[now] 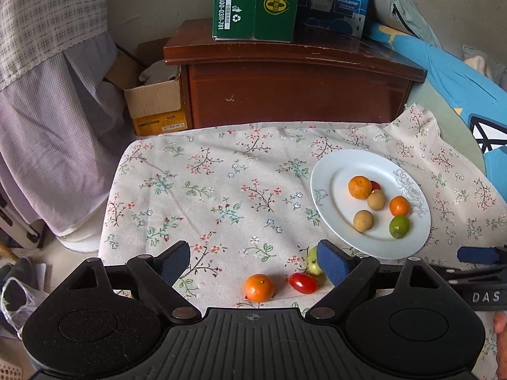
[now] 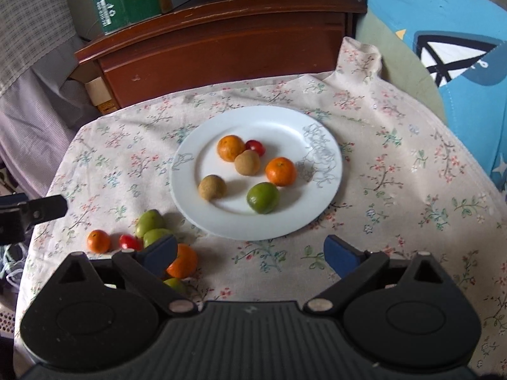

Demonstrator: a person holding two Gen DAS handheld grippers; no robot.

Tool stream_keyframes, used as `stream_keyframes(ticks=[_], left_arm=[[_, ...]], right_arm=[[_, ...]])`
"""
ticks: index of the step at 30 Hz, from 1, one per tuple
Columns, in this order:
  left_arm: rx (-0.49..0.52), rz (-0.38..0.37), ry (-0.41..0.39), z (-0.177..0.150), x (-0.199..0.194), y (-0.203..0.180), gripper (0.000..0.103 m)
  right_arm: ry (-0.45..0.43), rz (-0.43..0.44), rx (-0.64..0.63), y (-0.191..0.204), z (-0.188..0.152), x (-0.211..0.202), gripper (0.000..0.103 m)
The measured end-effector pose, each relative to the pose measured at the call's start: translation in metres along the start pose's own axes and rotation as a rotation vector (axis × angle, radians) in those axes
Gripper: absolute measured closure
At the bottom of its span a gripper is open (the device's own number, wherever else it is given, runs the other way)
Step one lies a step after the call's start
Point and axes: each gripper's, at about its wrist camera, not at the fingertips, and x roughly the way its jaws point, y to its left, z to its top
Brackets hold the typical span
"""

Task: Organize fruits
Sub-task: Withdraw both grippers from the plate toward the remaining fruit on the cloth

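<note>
A white plate point(image 1: 329, 171) point(image 2: 285, 126) on the floral cloth holds two mandarins, two brown longans, a green lime point(image 2: 263, 198) and a cherry tomato. My left gripper point(image 1: 253, 261) hovers open over the cloth, with nothing between its fingers. Just ahead of it lie a small mandarin point(image 1: 259, 287), a cherry tomato point(image 1: 302, 282) and a green fruit point(image 1: 312, 264) half hidden by its right finger. My right gripper point(image 2: 252, 253) stands open and empty in front of the plate. To its left lie loose fruits: a mandarin point(image 2: 187, 261), green fruits point(image 2: 149, 221), a tomato point(image 2: 130, 242).
A dark wooden cabinet point(image 1: 285, 95) with a green carton point(image 1: 253, 3) stands behind the table. A cardboard box point(image 1: 155, 107) sits on the floor at the left. Blue bedding point(image 2: 443, 31) lies at the right. The cloth point(image 1: 206, 190) left of the plate is bare.
</note>
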Motion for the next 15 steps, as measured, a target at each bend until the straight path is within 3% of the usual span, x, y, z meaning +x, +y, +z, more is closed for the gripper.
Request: stream_keyframes(ticks=[4, 10, 15], left_arm=[[-0.017, 0.006, 0.038, -0.001, 0.006, 0.004, 0.014], [0.012, 0.008, 0.058, -0.007, 0.010, 0.003, 0.014], [0.015, 0.020, 0.083, -0.011, 0.018, 0.004, 0.015]], right_arm=[[-0.015, 0.100, 0.008, 0.007, -0.018, -0.002, 0.005], [0.006, 0.078, -0.129, 0.026, -0.032, 0.004, 0.005], [0.021, 0.109, -0.164, 0.029, -0.041, 0.010, 0.007]])
